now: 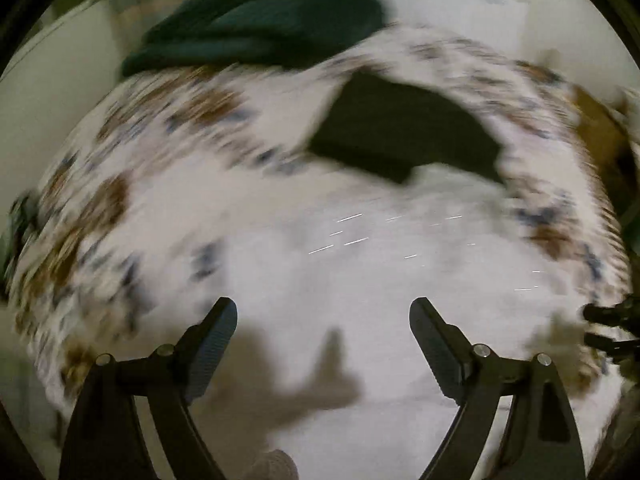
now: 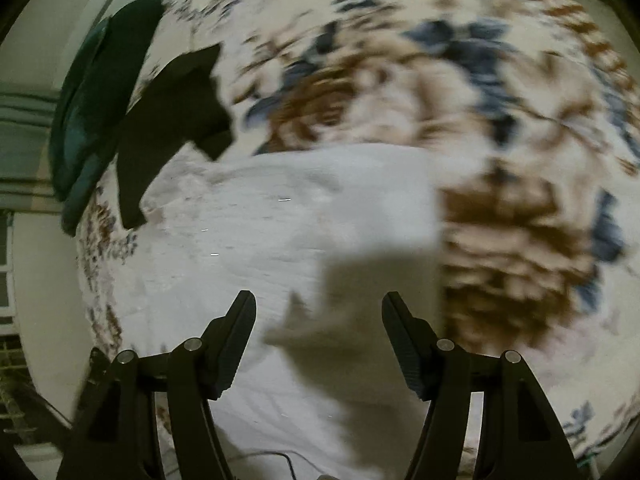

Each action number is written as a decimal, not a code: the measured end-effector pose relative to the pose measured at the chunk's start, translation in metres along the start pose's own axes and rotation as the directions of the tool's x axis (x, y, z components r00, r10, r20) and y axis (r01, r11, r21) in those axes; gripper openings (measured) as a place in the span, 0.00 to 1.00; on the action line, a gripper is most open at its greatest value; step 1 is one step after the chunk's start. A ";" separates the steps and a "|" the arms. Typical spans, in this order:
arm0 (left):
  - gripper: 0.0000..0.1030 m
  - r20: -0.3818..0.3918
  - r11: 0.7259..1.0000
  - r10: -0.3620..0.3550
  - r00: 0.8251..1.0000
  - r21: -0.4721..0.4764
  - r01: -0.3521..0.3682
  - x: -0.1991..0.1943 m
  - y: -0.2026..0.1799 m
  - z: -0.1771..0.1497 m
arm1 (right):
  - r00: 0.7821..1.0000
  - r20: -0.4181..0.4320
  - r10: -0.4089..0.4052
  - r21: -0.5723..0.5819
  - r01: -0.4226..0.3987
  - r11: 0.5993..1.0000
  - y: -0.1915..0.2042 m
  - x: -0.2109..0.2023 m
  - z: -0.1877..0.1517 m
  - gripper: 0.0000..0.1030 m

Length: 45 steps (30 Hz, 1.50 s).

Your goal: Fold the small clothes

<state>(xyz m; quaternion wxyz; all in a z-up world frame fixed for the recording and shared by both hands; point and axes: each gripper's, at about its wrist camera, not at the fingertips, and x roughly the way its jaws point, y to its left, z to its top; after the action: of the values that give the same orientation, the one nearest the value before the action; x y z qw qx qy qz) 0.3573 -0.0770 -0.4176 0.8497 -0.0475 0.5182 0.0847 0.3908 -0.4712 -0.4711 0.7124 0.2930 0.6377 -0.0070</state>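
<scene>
A white garment (image 1: pixel 360 264) lies spread on a floral bedsheet (image 1: pixel 120 184), straight below my left gripper (image 1: pixel 323 312), which is open and empty above it. In the right wrist view the same white garment (image 2: pixel 288 224) lies flat with a straight right edge, and my right gripper (image 2: pixel 319 308) is open and empty over its near part. A small black garment (image 1: pixel 400 136) lies just beyond the white one; it also shows in the right wrist view (image 2: pixel 168 120). Both views are motion-blurred.
A pile of dark green clothes (image 1: pixel 256 24) sits at the far edge of the floral sheet, also at the left of the right wrist view (image 2: pixel 96 112). The other gripper's tips (image 1: pixel 608 328) show at the right edge. A thin cable (image 2: pixel 280 458) lies near the bottom.
</scene>
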 end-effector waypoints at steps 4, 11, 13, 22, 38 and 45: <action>0.86 -0.048 0.988 0.088 0.995 -0.126 -0.093 0.012 0.061 -0.017 | 0.986 -0.039 -0.162 -0.073 0.159 0.985 0.026 0.037 0.010 0.66; 0.86 -0.079 0.966 0.145 0.986 -0.206 -0.158 0.029 0.099 -0.028 | 0.971 0.030 -0.238 -0.141 0.239 0.961 0.049 0.031 -0.004 0.05; 0.86 -0.075 0.964 0.140 0.987 -0.217 -0.153 0.032 0.102 -0.027 | 0.959 0.103 -0.264 -0.152 0.278 0.949 0.054 0.008 -0.009 0.05; 0.86 -0.072 0.975 0.091 0.993 -0.195 -0.104 0.055 0.092 -0.008 | 0.953 0.036 -0.302 0.003 0.302 0.953 -0.006 -0.007 0.007 0.05; 0.86 -0.148 0.990 0.144 0.979 0.012 -0.143 0.146 0.058 0.032 | 0.941 0.046 -0.336 -0.132 0.339 0.931 0.021 0.017 -0.003 0.59; 0.86 -0.061 0.998 0.063 0.996 0.014 -0.062 0.094 0.058 0.037 | 0.959 -0.004 -0.282 -0.065 0.281 0.957 0.009 -0.008 -0.014 0.59</action>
<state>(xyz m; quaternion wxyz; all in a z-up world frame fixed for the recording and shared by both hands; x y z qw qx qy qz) 0.4207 -0.0052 -0.4836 0.8306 -0.0287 0.5458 0.1068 0.3799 -0.4609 -0.4605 0.7088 0.1764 0.6775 -0.0860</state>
